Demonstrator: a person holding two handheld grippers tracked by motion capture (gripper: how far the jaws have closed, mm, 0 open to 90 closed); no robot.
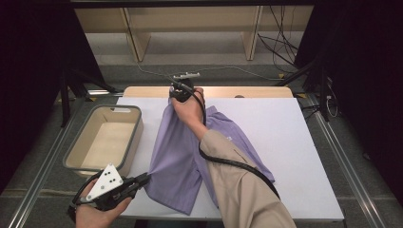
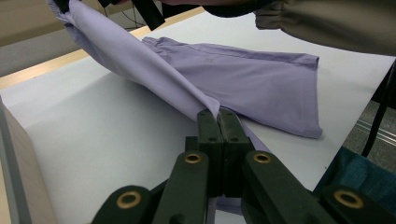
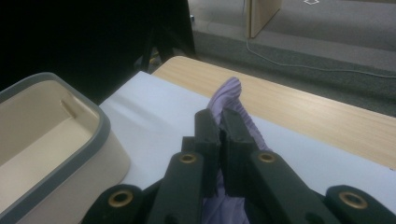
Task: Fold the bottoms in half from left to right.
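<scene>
A lilac shirt (image 1: 178, 152) lies partly folded on the white table cover (image 1: 285, 128). My left gripper (image 1: 145, 178) sits at the table's near left and is shut on the shirt's near edge (image 2: 205, 100). My right gripper (image 1: 178, 95) is at the far side, shut on the shirt's far end (image 3: 229, 98), which bunches between its jaws. The cloth is stretched between the two grippers and lifted off the table along that line. The right forearm in a beige sleeve (image 1: 242, 185) crosses over the shirt.
A beige bin with a grey rim (image 1: 138, 124) stands empty at the left of the table, seen also as the bin (image 3: 100, 123) beside my right gripper. A bare wooden strip (image 1: 228, 91) runs along the far edge. Cables and wooden shelving lie beyond.
</scene>
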